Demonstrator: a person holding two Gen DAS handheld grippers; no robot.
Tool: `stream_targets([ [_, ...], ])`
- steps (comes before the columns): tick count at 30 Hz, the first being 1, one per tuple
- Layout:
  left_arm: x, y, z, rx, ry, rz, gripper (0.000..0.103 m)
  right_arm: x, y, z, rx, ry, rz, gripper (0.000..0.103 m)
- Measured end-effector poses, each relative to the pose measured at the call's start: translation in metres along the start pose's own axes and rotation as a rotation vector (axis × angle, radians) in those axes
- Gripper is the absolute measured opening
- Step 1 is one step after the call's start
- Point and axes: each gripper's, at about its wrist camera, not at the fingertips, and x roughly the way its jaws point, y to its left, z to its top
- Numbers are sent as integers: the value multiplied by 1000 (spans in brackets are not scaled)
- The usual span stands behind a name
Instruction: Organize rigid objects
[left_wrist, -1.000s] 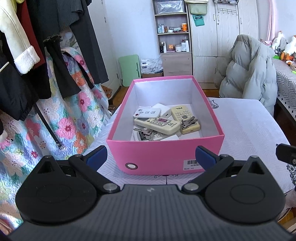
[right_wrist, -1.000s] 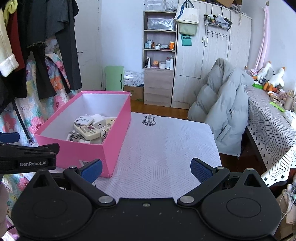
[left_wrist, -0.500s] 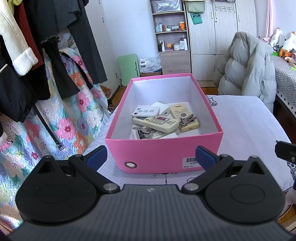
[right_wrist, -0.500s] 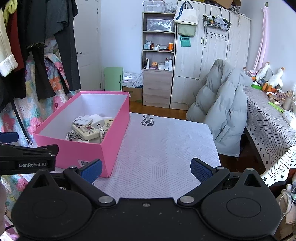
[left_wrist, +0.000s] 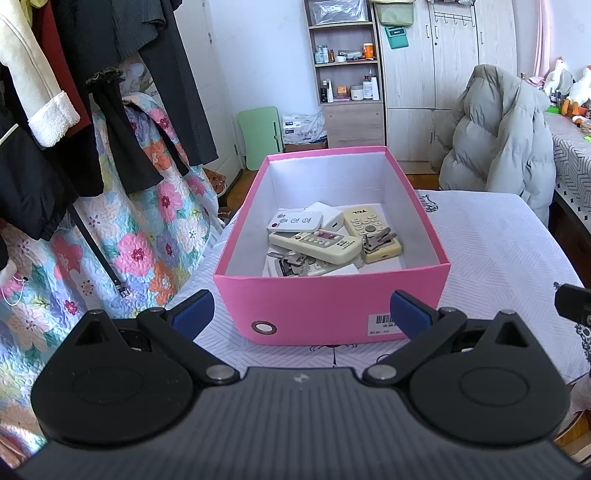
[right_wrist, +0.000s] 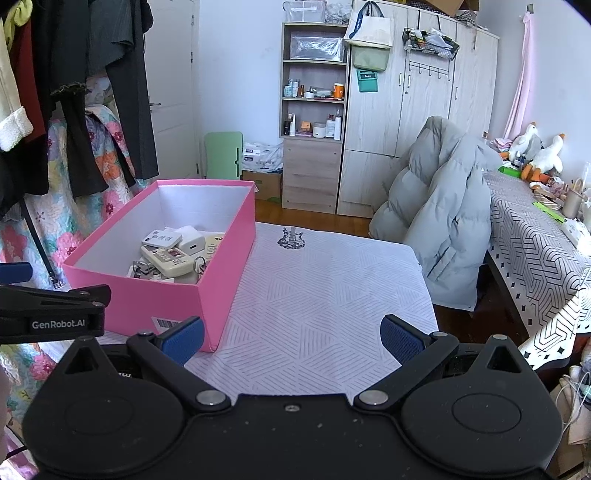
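A pink box (left_wrist: 332, 306) stands on the white patterned table cover (left_wrist: 498, 251); it also shows in the right wrist view (right_wrist: 155, 299). Inside lie several remotes (left_wrist: 314, 242), a white charger (left_wrist: 330, 218) and a bunch of keys (left_wrist: 378, 236). My left gripper (left_wrist: 301, 314) is open and empty, just in front of the box's near wall. My right gripper (right_wrist: 291, 338) is open and empty, over the table cover to the right of the box. The left gripper's side (right_wrist: 55, 314) shows at the left of the right wrist view.
Hanging clothes (left_wrist: 74, 110) and a floral quilt (left_wrist: 129, 251) are on the left. A grey puffer jacket (right_wrist: 439, 206) hangs beyond the table's far right. A shelf unit and wardrobe (right_wrist: 369, 110) stand behind. A second table (right_wrist: 535, 229) with clutter is at the right.
Both views have risen and pulled back slightly, so more of the box's inside shows. Both grippers stay open and empty; nothing in the box moved.
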Motion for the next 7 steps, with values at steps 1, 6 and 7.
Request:
stream_targets([
  [1, 0, 0, 0, 2, 0, 0, 103, 0, 0, 0, 0, 0, 0, 103],
  [6, -2, 0, 1, 21, -6, 0, 103, 1, 0, 0, -8, -2, -15, 103],
  [7, -2, 0, 1, 19, -5, -3, 103, 1, 1, 0, -11, -3, -18, 103],
])
